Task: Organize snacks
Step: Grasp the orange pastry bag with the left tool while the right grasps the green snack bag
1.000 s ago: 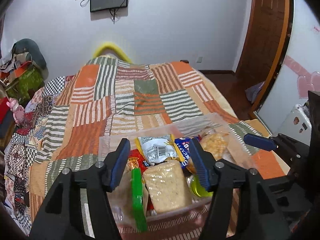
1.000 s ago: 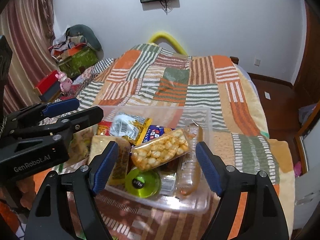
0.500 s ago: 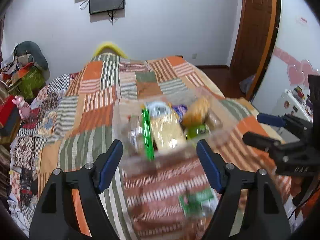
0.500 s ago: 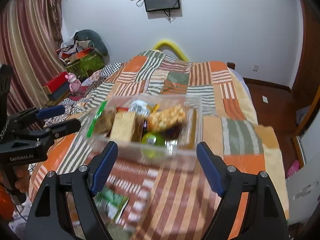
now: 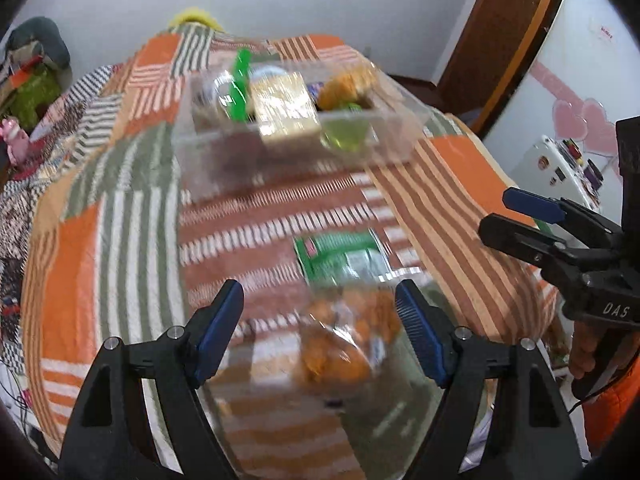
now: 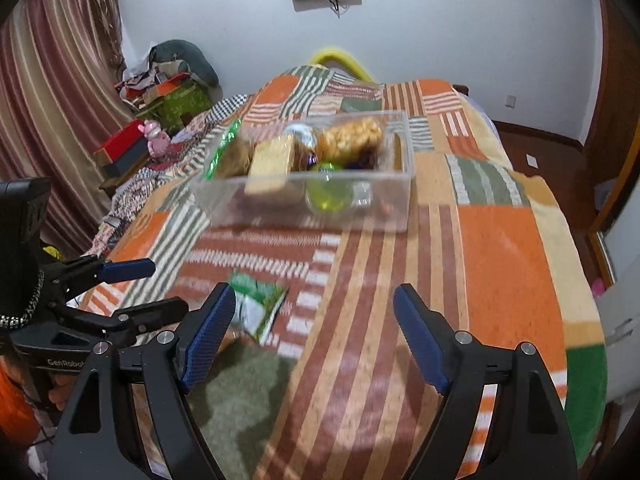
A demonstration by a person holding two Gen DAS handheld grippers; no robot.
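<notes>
A clear plastic box [image 5: 384,148] [image 6: 400,200] full of snack packs stands on the patchwork bedspread, far from both grippers. A green snack packet [image 5: 340,252] [image 6: 260,304] lies flat on the blanket nearer to me. A clear bag of orange snacks [image 5: 340,340] lies just ahead of my left gripper [image 5: 320,328], which is open and empty. My right gripper [image 6: 312,332] is open and empty, with the green packet at its left fingertip. Each gripper shows in the other's view, the right one [image 5: 516,216] and the left one [image 6: 144,284].
The bed's right edge [image 6: 580,280] drops to a wooden floor. A door [image 5: 500,32] and a white appliance [image 5: 556,168] stand to the right. Boxes, clothes and a pink toy [image 6: 154,140] pile up beside the curtain on the left.
Both grippers have pulled back from the clear box toward the near end of the bed. The green packet and the bag of orange snacks have come into view. Both stay open.
</notes>
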